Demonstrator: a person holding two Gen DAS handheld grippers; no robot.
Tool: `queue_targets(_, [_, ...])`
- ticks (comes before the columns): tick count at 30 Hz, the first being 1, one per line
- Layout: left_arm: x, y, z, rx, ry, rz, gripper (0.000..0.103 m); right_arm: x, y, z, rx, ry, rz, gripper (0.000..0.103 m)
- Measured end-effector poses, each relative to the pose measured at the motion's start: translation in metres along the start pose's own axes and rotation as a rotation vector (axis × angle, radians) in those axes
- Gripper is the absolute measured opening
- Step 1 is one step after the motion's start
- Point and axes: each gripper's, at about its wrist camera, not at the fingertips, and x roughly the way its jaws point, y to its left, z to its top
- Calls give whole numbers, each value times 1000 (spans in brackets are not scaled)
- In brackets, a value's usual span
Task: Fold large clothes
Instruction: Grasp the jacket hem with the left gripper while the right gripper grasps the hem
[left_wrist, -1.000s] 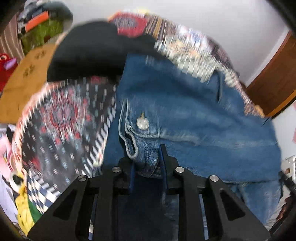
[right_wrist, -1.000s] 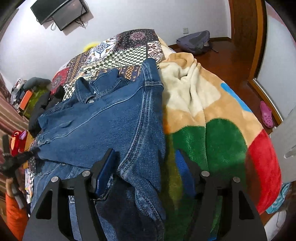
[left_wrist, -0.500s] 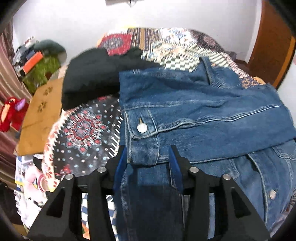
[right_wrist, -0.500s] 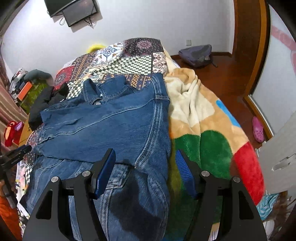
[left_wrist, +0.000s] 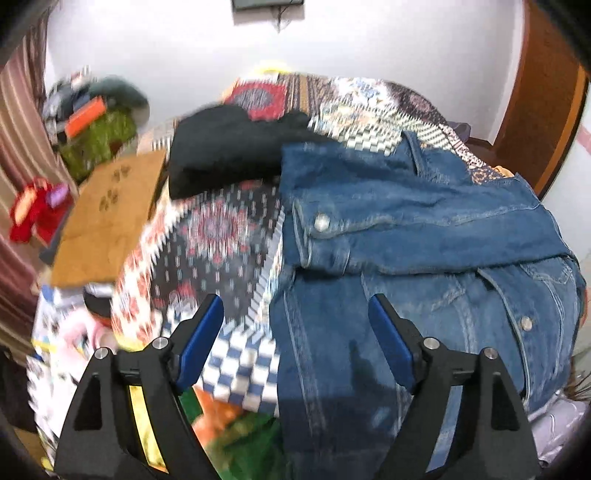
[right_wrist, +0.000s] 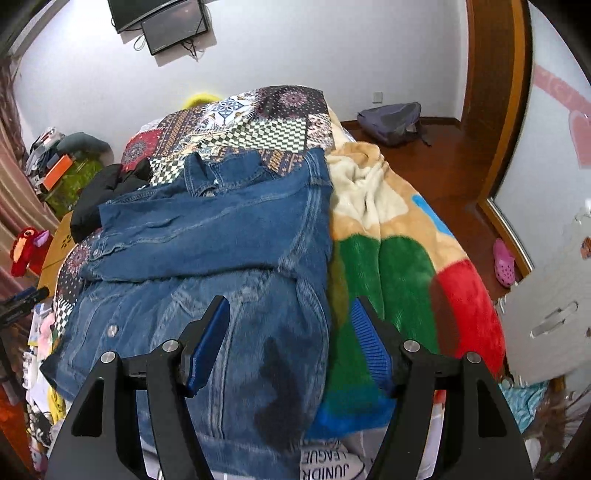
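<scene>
With both tongs (left_wrist: 295, 325) (right_wrist: 291, 325) spread apart and empty, the heavy, stiff denim jacket (right_wrist: 207, 251) looks best gripped at its thick hem.

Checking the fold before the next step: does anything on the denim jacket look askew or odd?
Mostly tidy. On the denim jacket, one sleeve lies folded across the chest at a slight slant, its cuff reaching the side edge. Both the left gripper and the right gripper hover open, holding nothing.

A blue denim jacket (right_wrist: 207, 258) was spread flat on the bed, one sleeve folded across it, collar toward twelve o'clock.
</scene>
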Motion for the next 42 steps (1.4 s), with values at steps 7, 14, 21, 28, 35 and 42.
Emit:
queue_targets(7, [27,28,-44,-165,160,-174,80,5,-15,-27,76,57,8,65])
queue_targets(14, [48,34,-79,-320,259,-353,80,18,-12,-41,88,94,90,65])
queue_targets(21, [47,22,-81,-311,254,-402,78,50,-8,-46,154,138,159,64])
queue_targets(28, [32,12,-63,-232,200,-384,18,32,0,-32,153,56,183,10])
queue_targets(35, [2,10,-18,-232,80,-489,12,5,17,10,99,-78,261,8])
queue_targets(42, [-22,2,60,-193,-85,-494,11,10,31,76,33,-198,276,7])
